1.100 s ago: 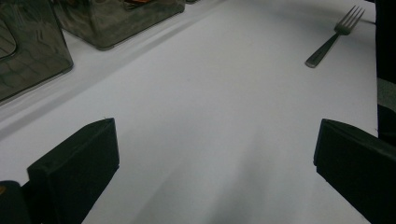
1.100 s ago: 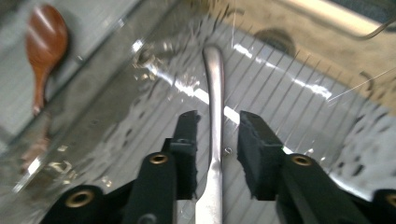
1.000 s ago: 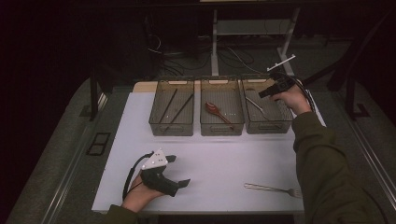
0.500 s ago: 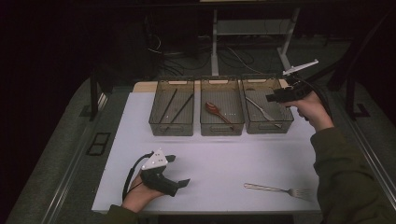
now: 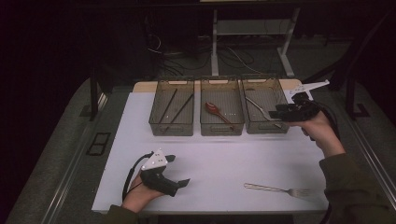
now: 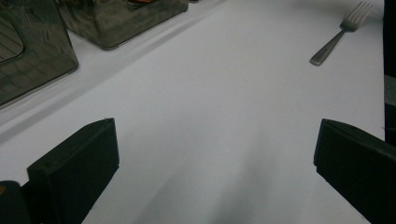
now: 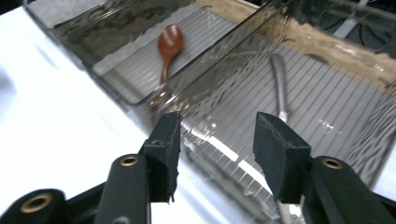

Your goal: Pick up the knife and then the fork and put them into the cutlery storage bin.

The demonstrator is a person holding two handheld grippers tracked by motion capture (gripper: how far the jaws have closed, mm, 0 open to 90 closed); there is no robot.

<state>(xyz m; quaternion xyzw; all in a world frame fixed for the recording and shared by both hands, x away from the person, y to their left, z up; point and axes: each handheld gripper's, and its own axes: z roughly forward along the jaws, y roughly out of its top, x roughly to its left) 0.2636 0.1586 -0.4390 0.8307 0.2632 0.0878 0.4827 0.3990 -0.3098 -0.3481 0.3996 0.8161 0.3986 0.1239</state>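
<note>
Three smoky plastic bins stand in a row at the back of the white mat. The left bin (image 5: 171, 112) holds dark chopsticks, the middle bin (image 5: 222, 125) a red spoon (image 5: 214, 109) (image 7: 166, 48), the right bin (image 5: 266, 127) a metal utensil (image 5: 258, 108) (image 7: 280, 86). A steel fork (image 5: 279, 189) (image 6: 342, 33) lies at the near right. My right gripper (image 5: 276, 111) (image 7: 217, 140) hovers at the right bin's right rim; its jaws have just been closing a little, nothing is between them and they stand apart. My left gripper (image 5: 178, 171) (image 6: 217, 154) rests wide open on the mat at the near left, holding nothing.
A wooden strip (image 5: 140, 86) edges the table behind the bins. Dark frame posts, cables and a white stand (image 5: 215, 44) lie beyond the table. Bare mat (image 5: 224, 158) stretches between the two grippers.
My right gripper has drifted from above the right bin to the right and nearer me, to the bin's right rim. The left gripper has stayed put.
</note>
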